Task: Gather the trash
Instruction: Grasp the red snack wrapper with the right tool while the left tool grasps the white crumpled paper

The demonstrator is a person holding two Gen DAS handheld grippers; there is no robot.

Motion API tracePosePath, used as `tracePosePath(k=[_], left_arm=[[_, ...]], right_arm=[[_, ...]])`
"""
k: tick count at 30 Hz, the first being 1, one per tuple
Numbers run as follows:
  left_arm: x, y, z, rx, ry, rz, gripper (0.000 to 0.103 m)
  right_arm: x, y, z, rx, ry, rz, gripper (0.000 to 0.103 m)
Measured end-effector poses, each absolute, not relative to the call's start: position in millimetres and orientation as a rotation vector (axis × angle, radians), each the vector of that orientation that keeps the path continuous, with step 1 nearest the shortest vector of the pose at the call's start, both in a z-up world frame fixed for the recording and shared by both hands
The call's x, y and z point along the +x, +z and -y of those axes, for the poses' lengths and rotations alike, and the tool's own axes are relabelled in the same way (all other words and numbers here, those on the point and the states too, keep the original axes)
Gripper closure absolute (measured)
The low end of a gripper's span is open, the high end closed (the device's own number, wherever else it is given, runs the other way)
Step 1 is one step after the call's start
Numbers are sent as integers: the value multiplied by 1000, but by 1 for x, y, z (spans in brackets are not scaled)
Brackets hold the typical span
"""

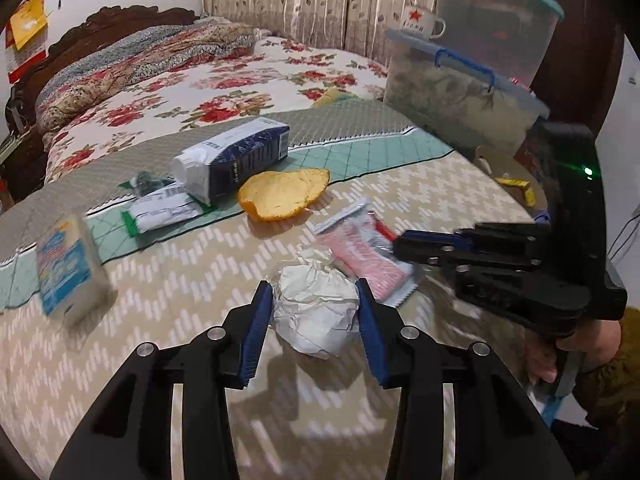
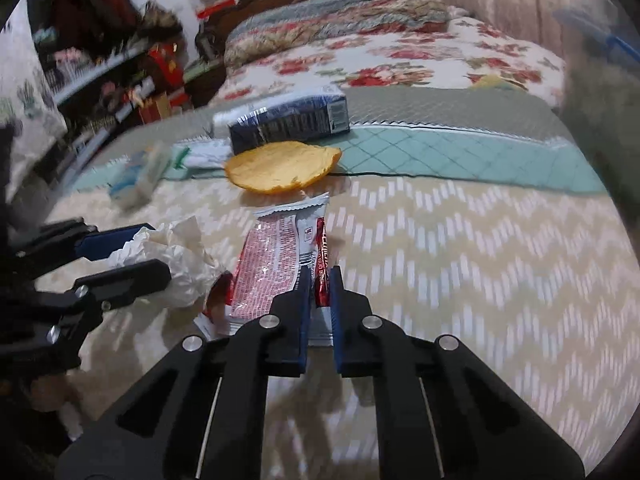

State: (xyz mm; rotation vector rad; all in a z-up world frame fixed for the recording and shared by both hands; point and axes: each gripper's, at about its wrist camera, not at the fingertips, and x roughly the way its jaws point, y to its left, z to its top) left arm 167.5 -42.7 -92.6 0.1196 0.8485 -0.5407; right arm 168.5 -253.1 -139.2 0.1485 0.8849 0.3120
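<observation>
A crumpled ball of white paper point(image 1: 316, 312) lies on the beige chevron blanket point(image 1: 160, 320). My left gripper point(image 1: 314, 283) is shut on it, one blue pad against each side. In the right wrist view the same paper point(image 2: 176, 256) sits between the left gripper's point(image 2: 158, 249) fingers. Just to the right lies a flat red-and-white snack wrapper point(image 2: 268, 264). My right gripper point(image 2: 321, 271) is shut on the wrapper's near right edge. From the left wrist view the right gripper point(image 1: 404, 244) comes in from the right over the wrapper point(image 1: 360, 248).
Beyond lie an orange peel point(image 1: 284, 194), a dark blue carton point(image 1: 236, 160) on its side, a white-green packet point(image 1: 164, 208) and a tissue pack point(image 1: 68, 268). Stacked plastic storage boxes point(image 1: 460, 88) with a mug point(image 1: 420, 20) stand at the right. A hand point(image 1: 548, 360) holds the right gripper.
</observation>
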Motion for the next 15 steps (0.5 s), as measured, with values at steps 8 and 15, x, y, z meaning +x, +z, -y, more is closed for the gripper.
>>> tracePosePath(k=[8, 15], left_arm=[[131, -79, 16, 66, -593, -834, 63], [117, -80, 3, 1, -610, -858, 63]], right_arm=[[104, -113, 278, 325, 257, -784, 93], [71, -108, 288, 385, 238, -763, 93]])
